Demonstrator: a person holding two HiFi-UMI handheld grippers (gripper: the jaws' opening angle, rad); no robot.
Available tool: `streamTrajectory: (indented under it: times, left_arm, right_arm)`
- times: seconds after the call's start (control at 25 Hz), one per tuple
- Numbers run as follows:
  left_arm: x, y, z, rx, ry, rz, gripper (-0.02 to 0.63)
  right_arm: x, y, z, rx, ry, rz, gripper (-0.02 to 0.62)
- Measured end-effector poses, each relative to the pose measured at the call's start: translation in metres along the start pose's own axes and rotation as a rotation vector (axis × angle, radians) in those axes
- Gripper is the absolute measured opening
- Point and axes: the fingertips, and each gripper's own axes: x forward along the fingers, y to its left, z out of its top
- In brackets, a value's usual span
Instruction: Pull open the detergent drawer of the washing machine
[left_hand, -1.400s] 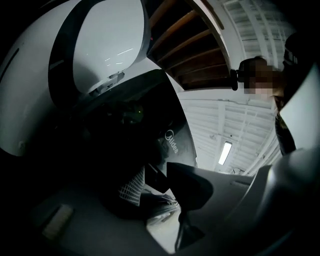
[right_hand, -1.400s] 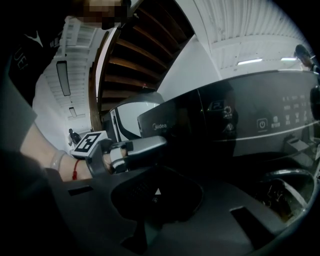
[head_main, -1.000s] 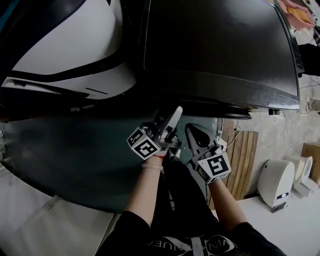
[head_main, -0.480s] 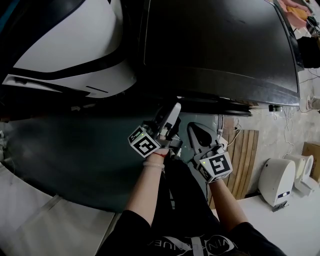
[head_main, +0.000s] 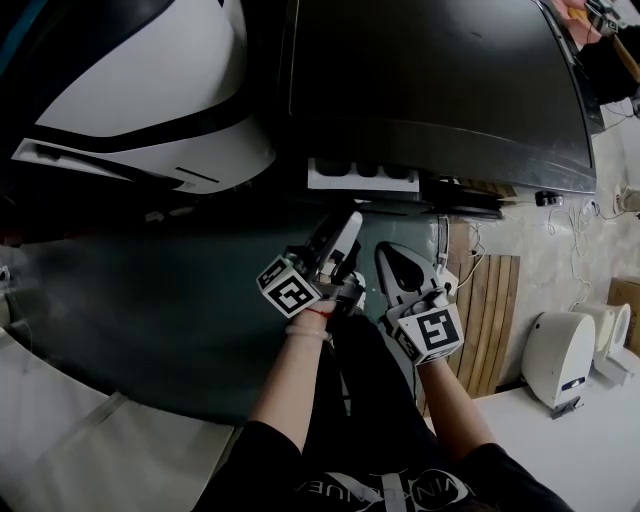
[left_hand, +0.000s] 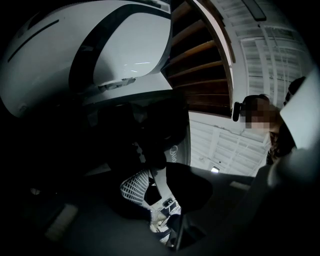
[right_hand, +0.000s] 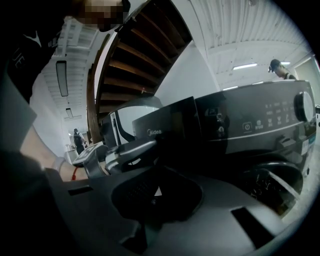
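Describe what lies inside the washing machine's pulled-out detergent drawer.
In the head view, the detergent drawer shows a white rim around dark compartments. Whether they hold anything is too dark to tell, and its rear part is hidden within the washing machine.

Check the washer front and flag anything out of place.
Only the detergent drawer juts from the front of the dark washing machine, white tray exposed. It sits straight, so it looks pulled open, not broken. No spill or damage shows.

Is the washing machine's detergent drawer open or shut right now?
Open: the detergent drawer juts out of the washing machine front, white tray and dark compartments exposed.
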Motion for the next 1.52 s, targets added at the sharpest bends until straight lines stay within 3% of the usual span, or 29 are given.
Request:
streamTrajectory:
  times: [1.04, 1.52]
  left_arm:
    - [-0.046, -0.027, -0.03, 0.013, 0.051, 0.03, 0.114]
    - [-0.062, -0.036, -0.042, 0.031, 0.122, 0.029, 0.106]
  right_arm:
    - [-0.049, 0.026, 0.0, -0.012, -0.054, -0.049, 0.013]
    - [-0.055, 0.041, -0.001, -0.009, -0.067, -0.064, 0.012]
